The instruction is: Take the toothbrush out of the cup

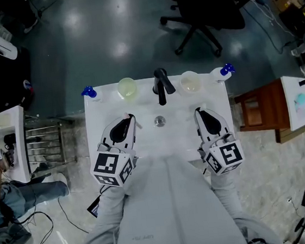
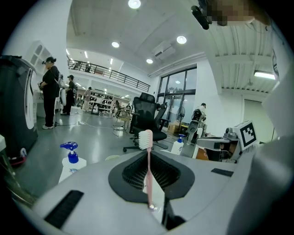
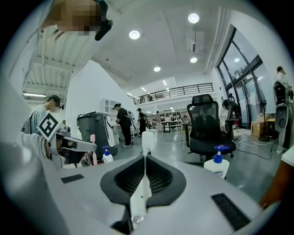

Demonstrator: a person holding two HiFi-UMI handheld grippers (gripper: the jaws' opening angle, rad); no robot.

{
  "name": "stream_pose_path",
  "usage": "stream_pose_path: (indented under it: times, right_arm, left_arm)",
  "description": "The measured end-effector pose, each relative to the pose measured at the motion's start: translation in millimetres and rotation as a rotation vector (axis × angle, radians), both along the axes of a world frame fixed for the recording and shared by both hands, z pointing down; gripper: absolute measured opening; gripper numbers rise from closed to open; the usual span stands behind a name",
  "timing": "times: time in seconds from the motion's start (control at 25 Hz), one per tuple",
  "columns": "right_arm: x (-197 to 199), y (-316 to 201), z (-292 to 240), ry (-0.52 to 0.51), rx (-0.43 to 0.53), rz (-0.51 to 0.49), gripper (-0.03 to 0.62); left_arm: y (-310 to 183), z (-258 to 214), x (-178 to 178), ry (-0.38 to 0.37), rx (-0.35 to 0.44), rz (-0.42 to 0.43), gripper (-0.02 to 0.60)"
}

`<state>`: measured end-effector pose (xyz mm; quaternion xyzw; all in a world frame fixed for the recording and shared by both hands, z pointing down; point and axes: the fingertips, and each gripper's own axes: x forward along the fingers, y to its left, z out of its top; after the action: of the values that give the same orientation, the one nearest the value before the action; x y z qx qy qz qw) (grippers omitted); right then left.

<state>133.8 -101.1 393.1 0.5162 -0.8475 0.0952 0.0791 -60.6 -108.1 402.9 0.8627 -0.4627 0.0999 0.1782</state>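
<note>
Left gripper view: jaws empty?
No, the pink toothbrush stands upright, clamped between the jaws of the left gripper, bristles on top.

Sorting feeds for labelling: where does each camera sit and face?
Head view: on the person's head, steeply down at the sink; left hand-held gripper, right hand-held gripper and sleeves show.
Left gripper view: on the left hand-held gripper, along jaws shut on the pink toothbrush.
Right gripper view: on the right hand-held gripper, along jaws shut on the white toothbrush.
Shared: both gripper views see the office chair.
</note>
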Motion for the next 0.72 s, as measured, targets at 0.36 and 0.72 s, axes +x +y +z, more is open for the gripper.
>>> stream_pose_path:
  times: [0.36, 0.72]
  right_arm:
    - [-0.6, -3.0, 0.4, 0.008, 0.000, -0.004, 0.030]
    - [-1.0, -3.6, -3.9, 0.000, 0.009, -0.011, 0.031]
  left_arm:
    - [-3.5, 3.7, -3.7, 0.004, -0.003, -0.008, 0.035]
    - [-3.8, 2.1, -2.8, 0.006, -0.004, -0.008, 0.035]
